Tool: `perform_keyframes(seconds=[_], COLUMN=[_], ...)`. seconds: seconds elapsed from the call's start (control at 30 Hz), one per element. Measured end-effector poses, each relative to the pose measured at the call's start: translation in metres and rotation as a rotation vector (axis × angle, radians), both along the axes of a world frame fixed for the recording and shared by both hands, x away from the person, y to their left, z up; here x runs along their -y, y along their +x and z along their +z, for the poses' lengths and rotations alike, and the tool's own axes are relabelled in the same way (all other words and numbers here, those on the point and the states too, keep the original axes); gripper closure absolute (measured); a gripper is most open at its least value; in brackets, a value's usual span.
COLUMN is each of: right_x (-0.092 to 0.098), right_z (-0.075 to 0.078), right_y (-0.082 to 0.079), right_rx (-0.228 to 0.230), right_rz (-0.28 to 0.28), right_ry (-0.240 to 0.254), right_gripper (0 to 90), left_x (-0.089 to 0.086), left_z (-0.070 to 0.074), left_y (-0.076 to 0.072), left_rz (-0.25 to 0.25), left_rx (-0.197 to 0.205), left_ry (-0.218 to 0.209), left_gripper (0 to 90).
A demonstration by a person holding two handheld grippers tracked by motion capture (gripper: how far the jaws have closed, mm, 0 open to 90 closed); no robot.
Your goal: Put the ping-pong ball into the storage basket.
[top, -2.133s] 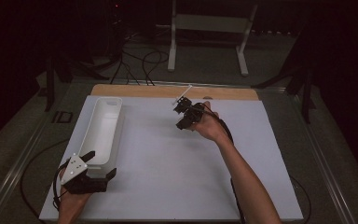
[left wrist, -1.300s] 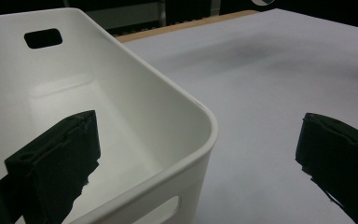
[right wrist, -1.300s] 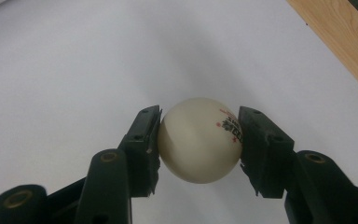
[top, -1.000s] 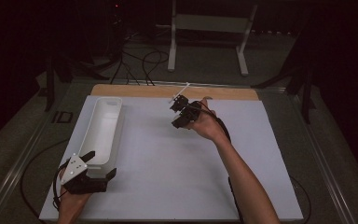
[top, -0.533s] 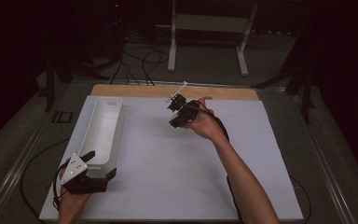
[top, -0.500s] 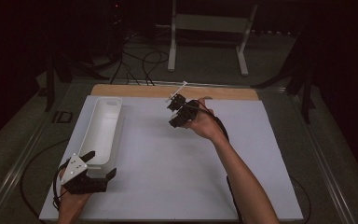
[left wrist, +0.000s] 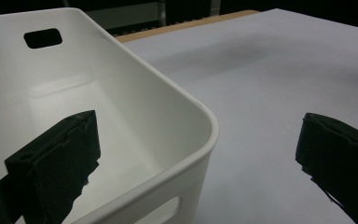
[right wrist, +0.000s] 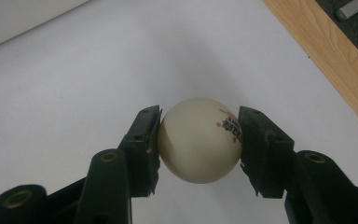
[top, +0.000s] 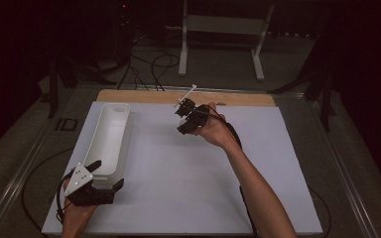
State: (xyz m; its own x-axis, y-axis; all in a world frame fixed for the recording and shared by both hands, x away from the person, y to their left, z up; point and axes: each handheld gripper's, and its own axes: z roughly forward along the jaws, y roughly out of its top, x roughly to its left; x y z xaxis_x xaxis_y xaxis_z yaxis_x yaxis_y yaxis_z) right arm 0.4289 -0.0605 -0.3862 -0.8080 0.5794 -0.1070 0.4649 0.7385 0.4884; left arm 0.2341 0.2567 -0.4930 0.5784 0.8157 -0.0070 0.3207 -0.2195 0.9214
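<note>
A cream-white ball with a small red print is pinched between the pads of my right gripper, which is shut on it above the white table cover. From above, that right gripper hovers over the far middle of the table. A long white bin lies along the left side. My left gripper rests at the bin's near end and is open. It straddles the near corner of the bin, one jaw inside and the other well clear over the table.
The white table cover spreads wide between the bin and the right edge. A wooden strip borders the far side. Beyond it, cables and a white stand sit on the dark floor.
The right hand has drifted slightly to the left with the ball held. The left hand and the bin have stayed where they were.
</note>
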Motion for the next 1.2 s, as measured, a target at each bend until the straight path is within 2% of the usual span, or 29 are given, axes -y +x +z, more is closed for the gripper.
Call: perform_keyframes(seconds=[1.2], right_x=[-0.02], right_z=[0.012], right_y=[-0.004], right_rx=[0.022], right_rz=[0.029], right_ry=[0.025], right_gripper=[49.9], left_x=[-0.001], left_z=[0.0], left_y=[0.0], left_rz=[-0.003], left_rx=[-0.001], left_ry=[-0.004], left_gripper=[0.4])
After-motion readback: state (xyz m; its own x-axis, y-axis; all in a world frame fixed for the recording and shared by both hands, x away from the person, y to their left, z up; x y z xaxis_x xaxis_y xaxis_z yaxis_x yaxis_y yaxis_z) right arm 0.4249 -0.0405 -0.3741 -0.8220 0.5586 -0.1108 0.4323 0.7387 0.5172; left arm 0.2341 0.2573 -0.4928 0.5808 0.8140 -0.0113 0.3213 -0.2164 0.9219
